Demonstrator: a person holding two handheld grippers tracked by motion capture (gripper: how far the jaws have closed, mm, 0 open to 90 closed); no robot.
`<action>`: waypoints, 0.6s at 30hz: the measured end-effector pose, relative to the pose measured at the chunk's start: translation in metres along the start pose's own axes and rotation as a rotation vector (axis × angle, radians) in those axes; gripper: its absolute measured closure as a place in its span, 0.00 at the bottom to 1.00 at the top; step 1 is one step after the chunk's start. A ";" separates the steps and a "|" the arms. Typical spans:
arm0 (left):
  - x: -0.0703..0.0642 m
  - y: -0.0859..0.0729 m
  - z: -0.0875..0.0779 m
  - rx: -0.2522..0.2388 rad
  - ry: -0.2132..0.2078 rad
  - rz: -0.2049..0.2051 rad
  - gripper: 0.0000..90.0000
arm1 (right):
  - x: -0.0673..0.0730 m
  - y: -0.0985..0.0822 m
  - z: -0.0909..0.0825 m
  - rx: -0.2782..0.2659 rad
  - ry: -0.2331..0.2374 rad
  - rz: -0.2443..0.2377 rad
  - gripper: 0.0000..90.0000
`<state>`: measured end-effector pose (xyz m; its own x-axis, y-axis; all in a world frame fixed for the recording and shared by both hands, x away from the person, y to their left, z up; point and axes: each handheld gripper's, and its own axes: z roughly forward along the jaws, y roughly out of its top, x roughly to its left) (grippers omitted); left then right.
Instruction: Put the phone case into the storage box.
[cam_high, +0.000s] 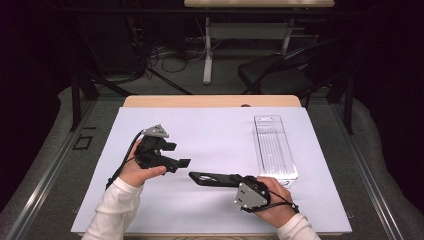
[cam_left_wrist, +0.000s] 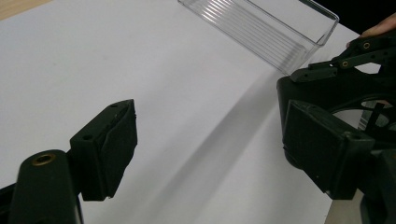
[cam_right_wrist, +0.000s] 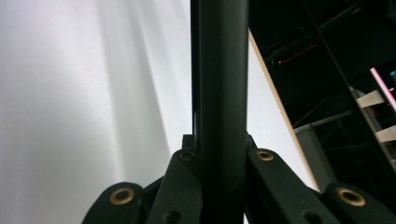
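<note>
A flat black oblong thing (cam_high: 212, 178) hangs just above the white mat, pointing left, with my right gripper (cam_high: 234, 180) shut on its right end. In the right gripper view it stands edge-on as a dark bar (cam_right_wrist: 219, 70) squeezed between the jaws of the right gripper (cam_right_wrist: 219, 151). My left gripper (cam_high: 177, 155) is held to the left of it, jaws open and empty, aimed right. In the left gripper view the left gripper (cam_left_wrist: 215, 144) has bare mat between its pads, and the black thing's near end (cam_left_wrist: 327, 91) shows behind the right-hand jaw.
A clear ribbed plastic tray (cam_high: 260, 145) lies lengthwise on the right of the white mat (cam_high: 210, 130) and also shows as the tray (cam_left_wrist: 280, 32) in the left gripper view. Beyond the table's wooden far edge (cam_high: 210, 101) stand a dark chair (cam_high: 275, 75) and a desk leg.
</note>
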<state>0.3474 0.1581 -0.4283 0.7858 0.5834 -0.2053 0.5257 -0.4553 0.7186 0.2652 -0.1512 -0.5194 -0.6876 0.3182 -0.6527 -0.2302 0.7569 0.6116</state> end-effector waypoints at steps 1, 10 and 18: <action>0.001 0.000 0.000 -0.002 -0.001 -0.002 0.20 | -0.001 0.000 0.000 0.001 0.008 0.013 0.97; 0.004 -0.001 -0.001 -0.003 0.013 -0.004 0.22 | -0.009 -0.002 -0.002 -0.025 0.077 0.167 0.98; 0.004 -0.002 -0.003 -0.009 0.004 0.003 0.24 | -0.013 -0.006 -0.002 -0.041 0.132 0.281 0.98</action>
<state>0.3487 0.1635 -0.4281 0.7862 0.5846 -0.2002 0.5202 -0.4512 0.7251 0.2742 -0.1604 -0.5137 -0.8111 0.4330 -0.3932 -0.0440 0.6251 0.7793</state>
